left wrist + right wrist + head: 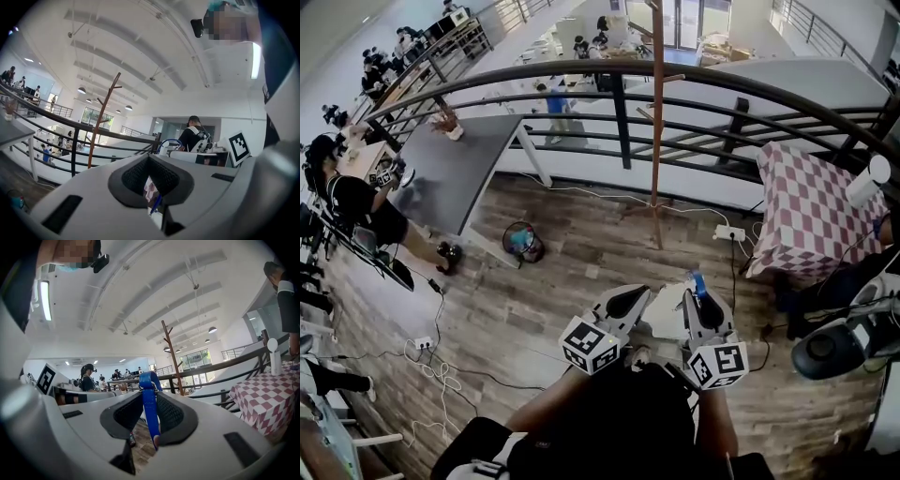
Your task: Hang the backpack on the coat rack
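- The right gripper (150,397) has its two jaws squeezed tight on the bright blue cloth strap (149,420) of the bag. The strap runs straight up between the pads and pokes out over the top in a loop.
- The left gripper (149,161) has its jaws pushed together too. A bit of pale cloth and a thin blue line show in the slit. I think it pinches the small white backpack (664,321) by its edge.
- The backpack hangs between the two grippers, up off the brown wooden plank floor (581,253). It is close in front of the person.
- The tall thin brown wooden coat rack (657,141) stands ahead, near the dark metal railing (722,89). It is well apart from the bag and looks bare.
- So the job now looks like carrying the bag over to the rack.
- To do it well, both grips need to be tight so the bag does not slip and drop.
- The blue loop is the part to hook on. It should be open and on top, not twisted.
- The short pegs (167,330) stick out and point up, high on the pole. The loop needs to go up above a peg and then down over it.
- The pole is thin, so a bump could make it wobble. A slow, soft move is best.
- A white plug box with a cord (729,232) lies on the floor just beside the foot of the rack. Feet should step round it.
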Action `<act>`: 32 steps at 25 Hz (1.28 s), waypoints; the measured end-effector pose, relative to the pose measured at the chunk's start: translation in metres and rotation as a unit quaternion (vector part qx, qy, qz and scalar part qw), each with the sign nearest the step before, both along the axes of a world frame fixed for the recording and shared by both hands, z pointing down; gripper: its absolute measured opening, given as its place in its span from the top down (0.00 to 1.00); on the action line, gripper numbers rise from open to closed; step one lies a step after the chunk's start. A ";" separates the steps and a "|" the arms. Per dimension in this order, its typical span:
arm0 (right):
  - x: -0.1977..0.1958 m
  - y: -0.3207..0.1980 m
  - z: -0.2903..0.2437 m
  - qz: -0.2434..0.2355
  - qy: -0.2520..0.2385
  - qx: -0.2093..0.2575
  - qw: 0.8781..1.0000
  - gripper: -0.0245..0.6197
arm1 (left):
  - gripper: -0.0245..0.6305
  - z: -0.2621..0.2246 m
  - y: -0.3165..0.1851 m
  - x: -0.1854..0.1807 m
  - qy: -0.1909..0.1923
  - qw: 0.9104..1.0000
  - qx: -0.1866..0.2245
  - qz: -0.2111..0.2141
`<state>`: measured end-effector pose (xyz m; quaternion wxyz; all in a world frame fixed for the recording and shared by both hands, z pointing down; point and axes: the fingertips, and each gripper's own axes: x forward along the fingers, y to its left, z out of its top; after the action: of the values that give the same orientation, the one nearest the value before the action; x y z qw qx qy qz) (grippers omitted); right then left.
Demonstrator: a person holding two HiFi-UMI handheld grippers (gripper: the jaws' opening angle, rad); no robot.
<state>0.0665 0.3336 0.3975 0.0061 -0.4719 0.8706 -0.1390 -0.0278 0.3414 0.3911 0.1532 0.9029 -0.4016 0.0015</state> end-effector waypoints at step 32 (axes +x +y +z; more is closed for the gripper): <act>-0.016 -0.146 0.014 0.071 0.025 -0.008 0.997 0.81 | 0.95 0.000 -0.181 -0.036 0.026 0.996 0.007 0.081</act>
<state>0.0507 0.1872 0.4119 -0.0095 -0.5360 0.8336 -0.1329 -0.0640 0.1603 0.3907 0.1569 0.9334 -0.3226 -0.0125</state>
